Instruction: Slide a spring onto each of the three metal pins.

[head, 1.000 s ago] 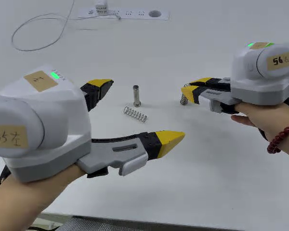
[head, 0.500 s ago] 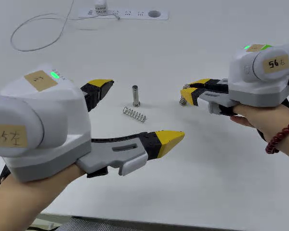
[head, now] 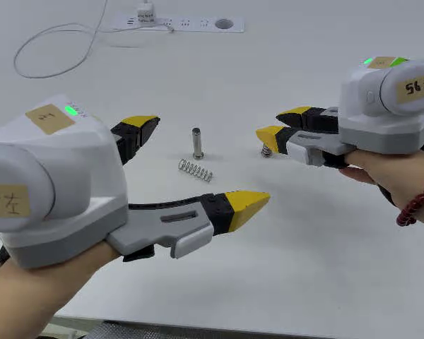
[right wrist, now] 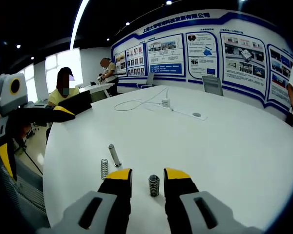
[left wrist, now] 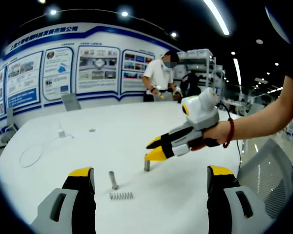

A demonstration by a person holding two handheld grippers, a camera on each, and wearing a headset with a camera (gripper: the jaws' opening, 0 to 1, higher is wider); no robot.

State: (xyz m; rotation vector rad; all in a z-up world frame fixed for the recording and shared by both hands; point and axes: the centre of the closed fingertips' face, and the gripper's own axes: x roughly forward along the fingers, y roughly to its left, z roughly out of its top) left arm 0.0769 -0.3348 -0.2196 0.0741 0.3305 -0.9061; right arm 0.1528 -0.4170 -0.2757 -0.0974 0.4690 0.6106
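Coil first: the loose spring (head: 196,170) lies on its side near the middle of the tabletop (head: 325,268), just beside the bare pin (head: 196,143), which stands upright on a small flared foot. Toward the right edge a second pin (right wrist: 154,185) already wears its spring. Those are the two pins you can make out.

Your left tongs (head: 208,159) are spread wide and hold nothing, with the loose spring and bare pin ahead of them. Your right tongs (right wrist: 148,173) are parted narrowly and grip nothing. Their yellow tips flank the second pin, and the left gripper view suggests they sit a little above it.

The step in hand looks like fetching the loose spring. It is thin wire in open turns, so pinch it lightly across the middle, because a hard squeeze may flatten it or flick it across the smooth white tabletop. Stand it on end, line its bore up over the pin's top and let it slide down. The pin is slim, polished metal on a narrow base and will probably tip, so steady it low with the right tongs.
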